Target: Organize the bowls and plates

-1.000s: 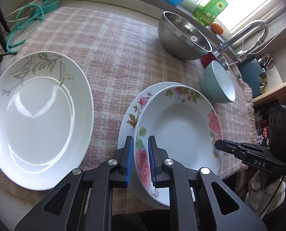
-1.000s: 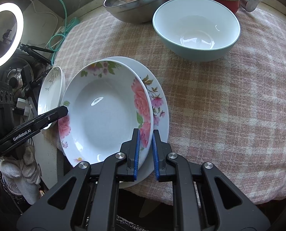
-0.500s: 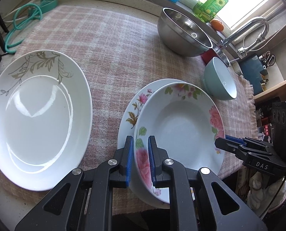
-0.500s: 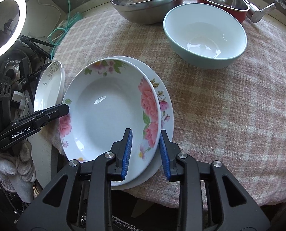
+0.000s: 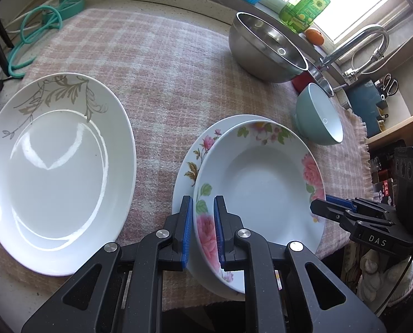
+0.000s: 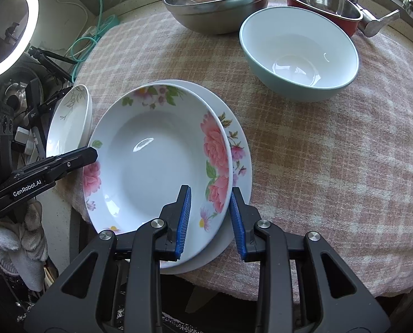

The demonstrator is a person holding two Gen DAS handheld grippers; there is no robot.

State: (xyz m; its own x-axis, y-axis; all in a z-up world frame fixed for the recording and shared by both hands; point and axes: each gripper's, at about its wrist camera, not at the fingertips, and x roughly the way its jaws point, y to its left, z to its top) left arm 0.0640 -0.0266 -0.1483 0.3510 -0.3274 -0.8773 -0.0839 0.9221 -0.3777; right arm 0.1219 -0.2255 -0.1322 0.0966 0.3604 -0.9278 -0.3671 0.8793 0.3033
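Leaf-patterned plate (image 5: 59, 166) lies flat on checked cloth (image 5: 165, 63). Beside it, rose soup plate (image 5: 259, 191) sits concave-up, stacked on flat floral plate (image 5: 191, 163). Left gripper (image 5: 201, 229) clamps its near rim; right gripper (image 6: 209, 220) straddles rim, jaws parted.

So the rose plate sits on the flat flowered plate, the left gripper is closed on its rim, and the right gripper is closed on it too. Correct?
Not entirely. The right gripper is open, jaws spread either side of the rose plate rim, as the right wrist view shows. The rest holds.
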